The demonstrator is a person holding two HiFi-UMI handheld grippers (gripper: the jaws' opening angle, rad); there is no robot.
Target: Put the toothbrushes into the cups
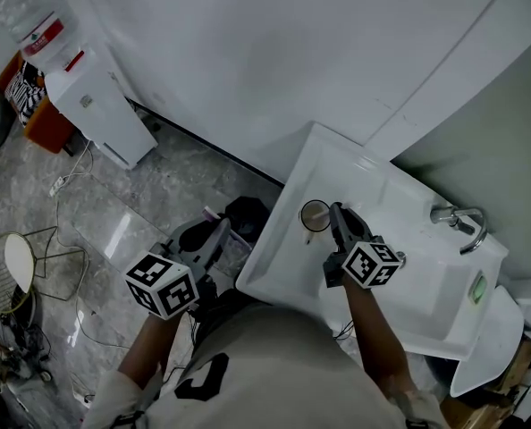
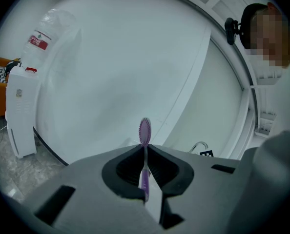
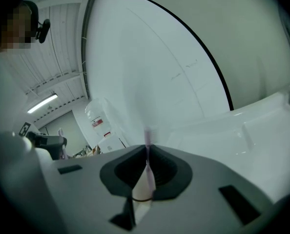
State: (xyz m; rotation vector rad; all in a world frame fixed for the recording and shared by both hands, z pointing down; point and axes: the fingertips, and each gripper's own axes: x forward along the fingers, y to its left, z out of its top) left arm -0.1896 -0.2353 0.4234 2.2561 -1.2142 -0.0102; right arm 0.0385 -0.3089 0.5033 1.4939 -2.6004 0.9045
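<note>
The white sink (image 1: 279, 256) is seen at the right of the head view, and a single cup (image 1: 315, 214) is stood on its rim; a second cup cannot be made out. Nothing is seen standing in that cup, so the task is judged barely begun: neither brush has been put in, and both are left to place. The right hand-held gripper (image 3: 148, 149) is clenched on a pale toothbrush (image 3: 148, 136), head upward, and is held over the sink just beside the cup. The left hand-held gripper (image 2: 145, 149) is clenched on a purple toothbrush (image 2: 144, 130), also head upward, and is held off the sink's edge, over the floor (image 1: 113, 213).
</note>
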